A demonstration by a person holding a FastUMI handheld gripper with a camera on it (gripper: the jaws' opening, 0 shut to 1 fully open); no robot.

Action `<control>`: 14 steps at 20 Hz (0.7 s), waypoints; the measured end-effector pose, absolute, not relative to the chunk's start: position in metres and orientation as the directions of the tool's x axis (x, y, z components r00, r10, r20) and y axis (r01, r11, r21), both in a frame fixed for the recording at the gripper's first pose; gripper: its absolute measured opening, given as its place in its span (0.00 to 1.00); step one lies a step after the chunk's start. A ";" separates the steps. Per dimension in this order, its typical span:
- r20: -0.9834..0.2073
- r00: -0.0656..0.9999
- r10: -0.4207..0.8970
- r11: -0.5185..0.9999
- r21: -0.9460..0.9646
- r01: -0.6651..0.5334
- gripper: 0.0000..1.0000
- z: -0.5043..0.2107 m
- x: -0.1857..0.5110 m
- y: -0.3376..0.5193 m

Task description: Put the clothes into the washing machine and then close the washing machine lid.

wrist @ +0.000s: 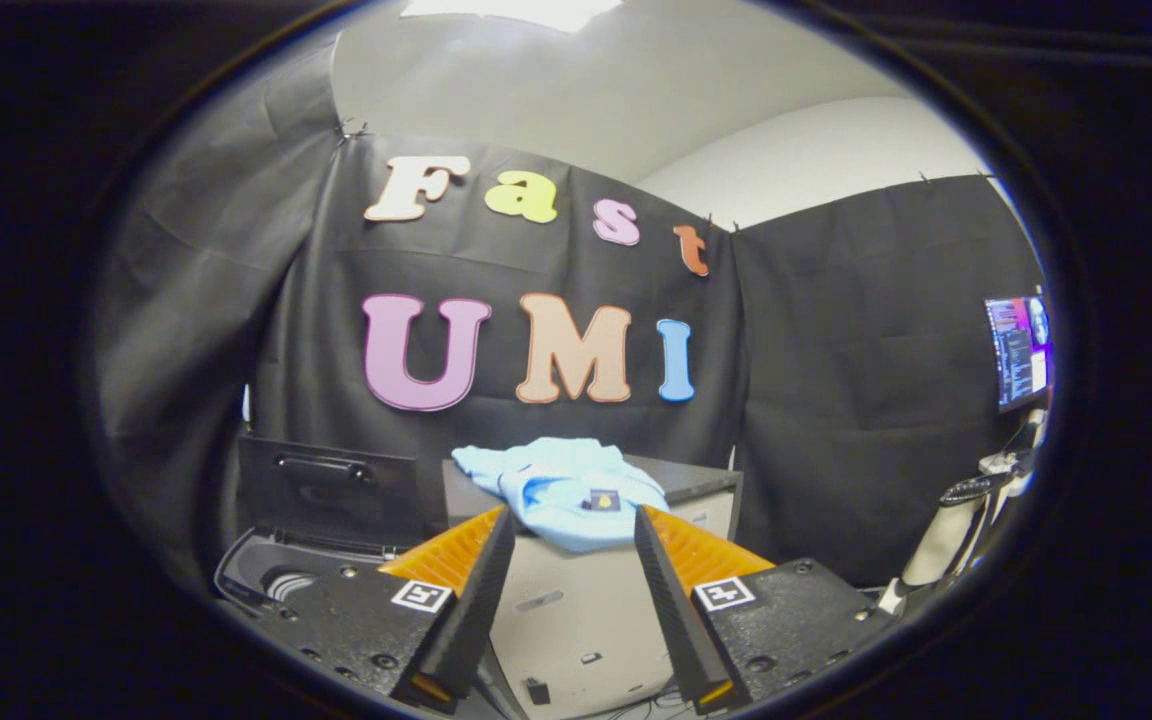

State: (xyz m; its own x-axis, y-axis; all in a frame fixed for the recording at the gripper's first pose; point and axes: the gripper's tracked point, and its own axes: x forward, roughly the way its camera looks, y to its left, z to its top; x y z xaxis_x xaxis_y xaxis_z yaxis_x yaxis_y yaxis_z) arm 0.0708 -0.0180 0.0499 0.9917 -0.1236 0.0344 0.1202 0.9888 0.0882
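Note:
A light blue garment point(566, 485) lies crumpled on top of a pale cabinet point(576, 610), its edge hanging over the cabinet's front. It sits just beyond my fingers, in line with the gap between them. My gripper point(573, 528) is open and holds nothing. To the left of the cabinet stands the washing machine point(271, 570), with its dark lid point(328, 492) raised upright and the drum opening partly hidden behind my left finger.
The black cloth wall stands close behind the cabinet and the washer. At the far right are a lit monitor point(1018, 350) and a white stand with a dark handle point(956, 530). Cables lie on the floor under the cabinet.

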 end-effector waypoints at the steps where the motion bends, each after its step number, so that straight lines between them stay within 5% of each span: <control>1: 0.045 0.991 -0.123 0.989 0.084 0.119 0.75 0.061 0.083 -0.019; 7: 0.029 0.987 -0.158 0.979 0.136 0.152 0.80 0.094 0.182 -0.029; 14: -0.110 0.993 -0.032 0.963 0.261 0.060 0.82 0.079 0.286 0.000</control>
